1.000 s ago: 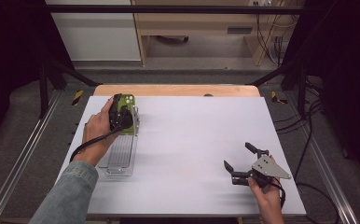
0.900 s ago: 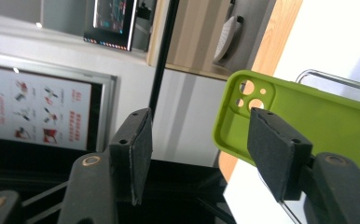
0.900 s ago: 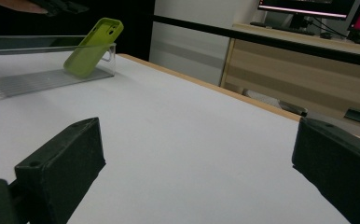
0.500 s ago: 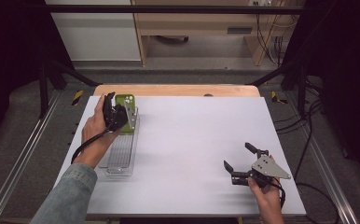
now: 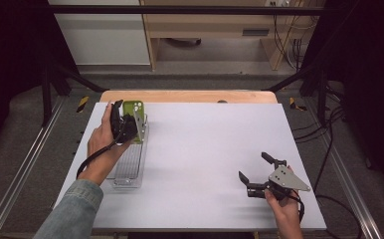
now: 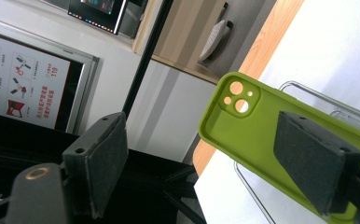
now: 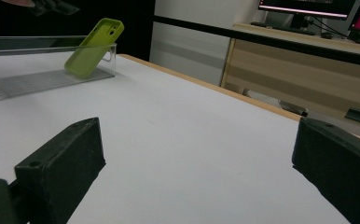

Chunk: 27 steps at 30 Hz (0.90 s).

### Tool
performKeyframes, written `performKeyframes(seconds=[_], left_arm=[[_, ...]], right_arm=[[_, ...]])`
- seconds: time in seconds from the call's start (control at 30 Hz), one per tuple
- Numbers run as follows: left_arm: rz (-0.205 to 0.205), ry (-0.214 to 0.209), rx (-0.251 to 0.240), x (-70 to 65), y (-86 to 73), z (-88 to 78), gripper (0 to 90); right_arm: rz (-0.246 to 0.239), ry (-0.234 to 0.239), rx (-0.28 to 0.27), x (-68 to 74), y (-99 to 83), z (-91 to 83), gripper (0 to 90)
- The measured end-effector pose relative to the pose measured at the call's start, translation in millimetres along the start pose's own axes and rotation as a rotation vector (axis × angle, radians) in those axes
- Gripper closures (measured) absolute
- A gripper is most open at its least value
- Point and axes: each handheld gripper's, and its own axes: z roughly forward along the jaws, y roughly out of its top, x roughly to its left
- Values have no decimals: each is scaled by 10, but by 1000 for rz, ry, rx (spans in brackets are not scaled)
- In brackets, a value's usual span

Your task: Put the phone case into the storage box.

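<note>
Left gripper, just opening, beside green phone case in clear tray.

In the left gripper view, a black pad covers part of the green phone case, and the picture's edge cuts off its lower end. We cannot read the small print on the wall poster.

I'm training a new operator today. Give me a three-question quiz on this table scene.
1. True or false: the green phone case lies flat on the bare table.
2. What does the case lean in? A) clear tray B) wooden box C) metal bowl
3. Which tool holds nothing and sits far from the case?

Key: 1. False, it stands tilted against the end of the clear tray. 2. A. 3. The right tool; the left tool, jaws just opening, is beside the case.
</note>
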Motion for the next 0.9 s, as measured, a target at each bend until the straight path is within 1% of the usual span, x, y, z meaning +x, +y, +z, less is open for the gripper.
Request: performKeyframes(seconds=[0.03, 0.1, 0.13, 0.23, 0.3, 0.37, 0.43, 0.6, 0.63, 0.7, 0.73, 0.9], left_arm=[[0, 0, 0, 0, 0, 0, 161], [-25, -7, 3, 10, 4, -42, 156], [-28, -5, 0, 11, 5, -54, 156], [-18, -4, -6, 7, 8, -88, 155], [-3, -6, -11, 5, 6, -147, 154], [-3, -6, -15, 4, 5, -164, 159], [16, 2, -24, 3, 3, -247, 161], [30, 9, -31, -22, -11, -375, 163], [43, 15, -39, -21, -15, -409, 164], [42, 18, -42, -34, -31, -466, 162], [32, 15, -37, -47, -42, -499, 160], [26, 29, -48, -59, -96, -630, 160]], right_arm=[[0, 0, 0, 0, 0, 0, 24], [-2, 1, -1, 1, 0, 2, 24], [-2, 1, -1, 3, 0, 3, 24], [-1, 0, 0, 3, 3, -4, 24], [1, -2, 0, 0, 3, -6, 24], [0, -2, 0, 1, 2, -3, 24], [-2, -1, 0, 3, 2, -1, 24], [-1, -2, 0, 3, 3, -3, 24], [0, -2, 0, 2, 4, -5, 24], [0, -4, -1, -2, 5, -9, 24], [-2, -4, -2, -5, 4, -10, 24], [1, -3, 0, -2, 4, -8, 24]])
